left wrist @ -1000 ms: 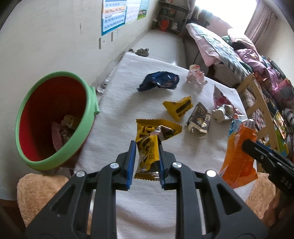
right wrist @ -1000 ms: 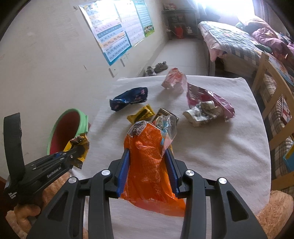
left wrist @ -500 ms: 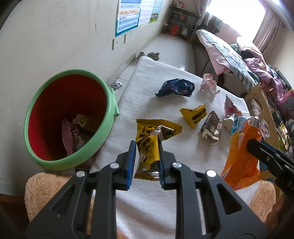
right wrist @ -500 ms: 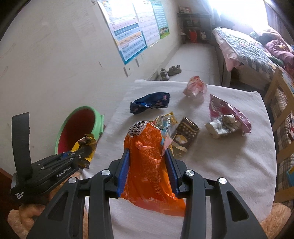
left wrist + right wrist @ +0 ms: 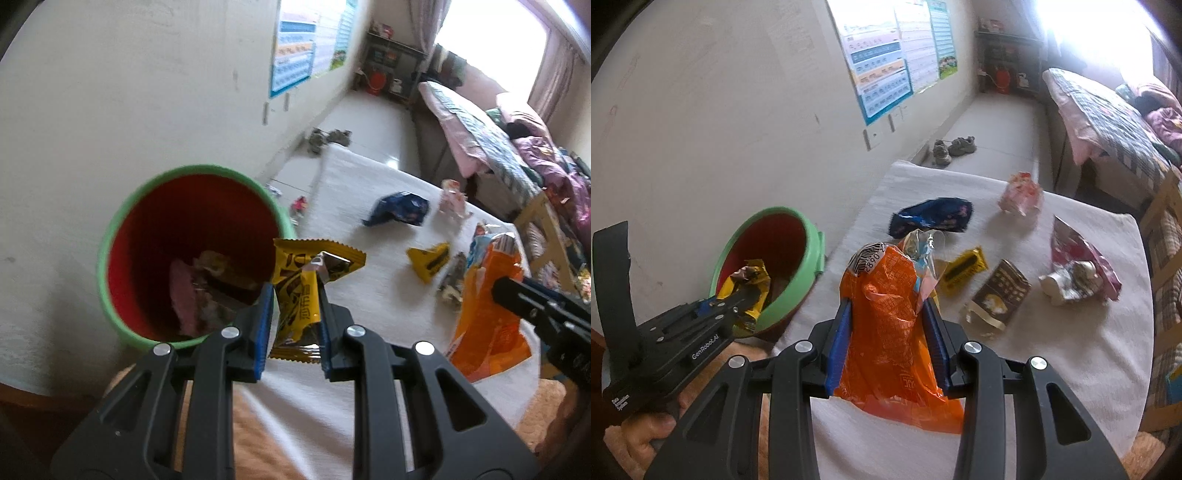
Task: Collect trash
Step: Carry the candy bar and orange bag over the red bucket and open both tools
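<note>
Both claws (image 5: 293,325) (image 5: 890,339) clamped, angled downward

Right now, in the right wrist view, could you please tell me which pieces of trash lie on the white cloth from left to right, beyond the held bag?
Dark blue wrapper → small yellow wrapper → brown packet → pink crumpled wrapper → red wrapper.

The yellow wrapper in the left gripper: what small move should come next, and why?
Probably carry it a little further over the green-rimmed bin and then open. The left gripper is shut on the yellow wrapper, which in the right wrist view hangs at the bin's rim, above trash already inside. The right gripper holds the orange bag.
</note>
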The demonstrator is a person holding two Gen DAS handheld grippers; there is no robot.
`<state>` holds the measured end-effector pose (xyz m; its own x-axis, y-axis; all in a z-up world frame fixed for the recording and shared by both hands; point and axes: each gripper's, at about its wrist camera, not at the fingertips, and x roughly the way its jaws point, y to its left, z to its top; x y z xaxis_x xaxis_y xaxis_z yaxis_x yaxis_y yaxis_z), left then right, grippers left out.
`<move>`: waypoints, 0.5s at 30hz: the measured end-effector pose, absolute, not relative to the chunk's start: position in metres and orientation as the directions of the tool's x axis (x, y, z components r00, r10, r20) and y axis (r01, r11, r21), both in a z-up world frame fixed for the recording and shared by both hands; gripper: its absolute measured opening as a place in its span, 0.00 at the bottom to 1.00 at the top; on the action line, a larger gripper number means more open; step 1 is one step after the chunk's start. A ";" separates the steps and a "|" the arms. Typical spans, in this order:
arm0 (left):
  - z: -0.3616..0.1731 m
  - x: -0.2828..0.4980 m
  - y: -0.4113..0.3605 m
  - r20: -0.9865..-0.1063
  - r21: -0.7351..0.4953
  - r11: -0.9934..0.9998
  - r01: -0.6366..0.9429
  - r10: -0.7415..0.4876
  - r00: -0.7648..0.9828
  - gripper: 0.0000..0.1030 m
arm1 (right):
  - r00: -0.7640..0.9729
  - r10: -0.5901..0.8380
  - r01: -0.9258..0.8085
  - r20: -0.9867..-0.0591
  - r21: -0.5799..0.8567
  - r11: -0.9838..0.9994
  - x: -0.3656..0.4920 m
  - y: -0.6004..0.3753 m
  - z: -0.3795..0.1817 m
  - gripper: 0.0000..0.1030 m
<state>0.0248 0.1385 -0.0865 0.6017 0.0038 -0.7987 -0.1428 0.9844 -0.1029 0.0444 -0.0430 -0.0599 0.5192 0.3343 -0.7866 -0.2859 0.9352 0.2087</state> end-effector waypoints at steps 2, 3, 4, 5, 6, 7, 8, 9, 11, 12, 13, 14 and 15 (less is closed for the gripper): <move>-0.085 0.022 0.147 -0.796 -0.087 0.983 -0.162 0.029 0.605 0.21 | 0.519 0.343 -0.308 -0.783 0.203 0.930 0.047 -0.033 -0.058 0.37; -0.085 0.021 0.153 -0.796 -0.086 0.981 -0.174 0.037 0.605 0.21 | 0.518 0.347 -0.317 -0.781 0.202 0.927 0.048 -0.028 -0.057 0.37; -0.085 0.021 0.159 -0.796 -0.088 0.978 -0.187 0.044 0.603 0.21 | 0.516 0.353 -0.331 -0.780 0.199 0.923 0.050 -0.021 -0.056 0.37; -0.085 0.021 0.163 -0.797 -0.088 0.976 -0.198 0.050 0.602 0.21 | 0.514 0.357 -0.340 -0.780 0.197 0.920 0.051 -0.017 -0.056 0.37; -0.086 0.021 0.170 -0.799 -0.089 0.972 -0.216 0.060 0.598 0.21 | 0.512 0.360 -0.349 -0.780 0.195 0.917 0.052 -0.013 -0.055 0.37; -0.087 0.021 0.174 -0.800 -0.090 0.970 -0.225 0.064 0.596 0.21 | 0.510 0.364 -0.358 -0.780 0.192 0.914 0.053 -0.008 -0.055 0.37; -0.087 0.020 0.178 -0.802 -0.091 0.968 -0.235 0.068 0.593 0.21 | 0.507 0.368 -0.368 -0.779 0.191 0.910 0.055 -0.004 -0.054 0.37; -0.088 0.020 0.183 -0.804 -0.094 0.965 -0.246 0.072 0.591 0.21 | 0.505 0.373 -0.375 -0.778 0.191 0.907 0.056 0.000 -0.053 0.37; -0.089 0.019 0.190 -0.805 -0.096 0.960 -0.262 0.079 0.588 0.21 | 0.503 0.382 -0.391 -0.775 0.189 0.901 0.058 0.009 -0.051 0.37; -0.090 0.019 0.194 -0.806 -0.097 0.958 -0.269 0.083 0.587 0.21 | 0.503 0.386 -0.399 -0.774 0.188 0.897 0.059 0.015 -0.049 0.37; -0.091 0.019 0.198 -0.806 -0.097 0.956 -0.276 0.087 0.585 0.21 | 0.501 0.390 -0.406 -0.772 0.188 0.894 0.062 0.019 -0.049 0.37; -0.091 0.019 0.201 -0.806 -0.095 0.955 -0.282 0.093 0.585 0.21 | 0.500 0.393 -0.412 -0.771 0.187 0.892 0.063 0.022 -0.048 0.37; -0.091 0.019 0.205 -0.805 -0.091 0.952 -0.292 0.102 0.585 0.21 | 0.499 0.396 -0.417 -0.771 0.187 0.890 0.065 0.025 -0.048 0.37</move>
